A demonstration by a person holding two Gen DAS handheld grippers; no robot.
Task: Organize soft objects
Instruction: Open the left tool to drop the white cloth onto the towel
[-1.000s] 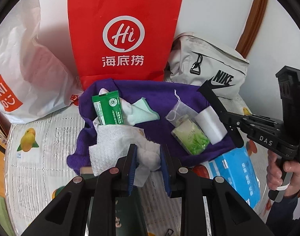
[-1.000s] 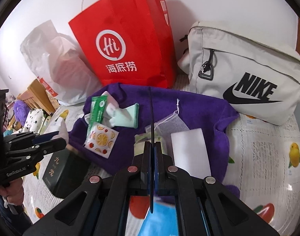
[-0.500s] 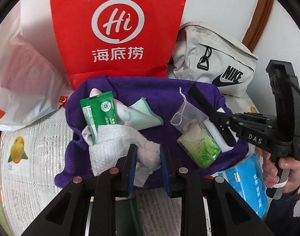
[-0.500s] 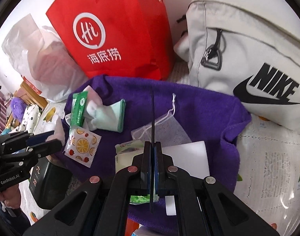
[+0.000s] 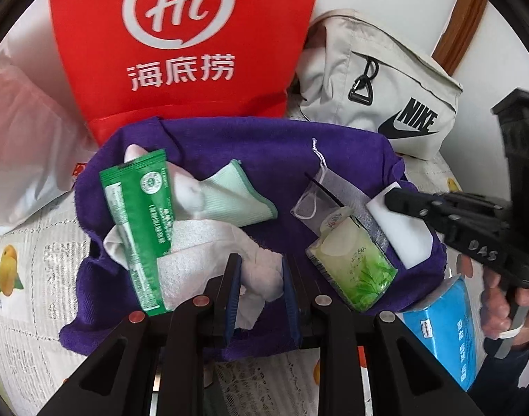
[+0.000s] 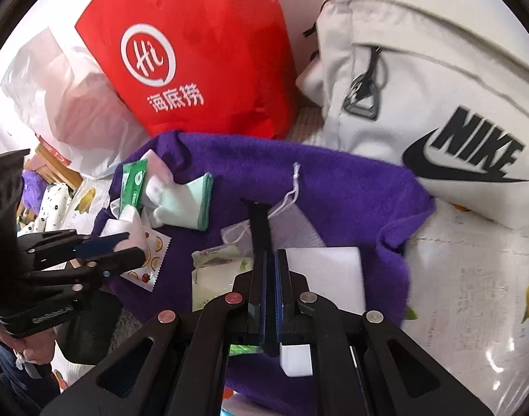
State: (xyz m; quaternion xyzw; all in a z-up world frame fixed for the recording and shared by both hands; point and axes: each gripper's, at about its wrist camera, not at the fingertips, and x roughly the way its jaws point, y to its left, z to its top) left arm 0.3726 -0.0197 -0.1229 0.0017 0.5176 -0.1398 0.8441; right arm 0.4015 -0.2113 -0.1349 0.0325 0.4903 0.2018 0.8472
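White terry cloth (image 5: 229,246) was pinched in my left gripper (image 5: 261,284), its bulk lying on the purple towel (image 5: 333,159). My right gripper (image 6: 271,263), jaws nearly together and holding nothing I could see, hovered over the white sponge block (image 6: 326,277). I judged little sorted: green sachet (image 5: 139,215), mint cloth (image 5: 236,197), mesh pouch (image 5: 320,201) and tissue pack (image 5: 354,270) lay scattered. My fingers partly hid the sponge.
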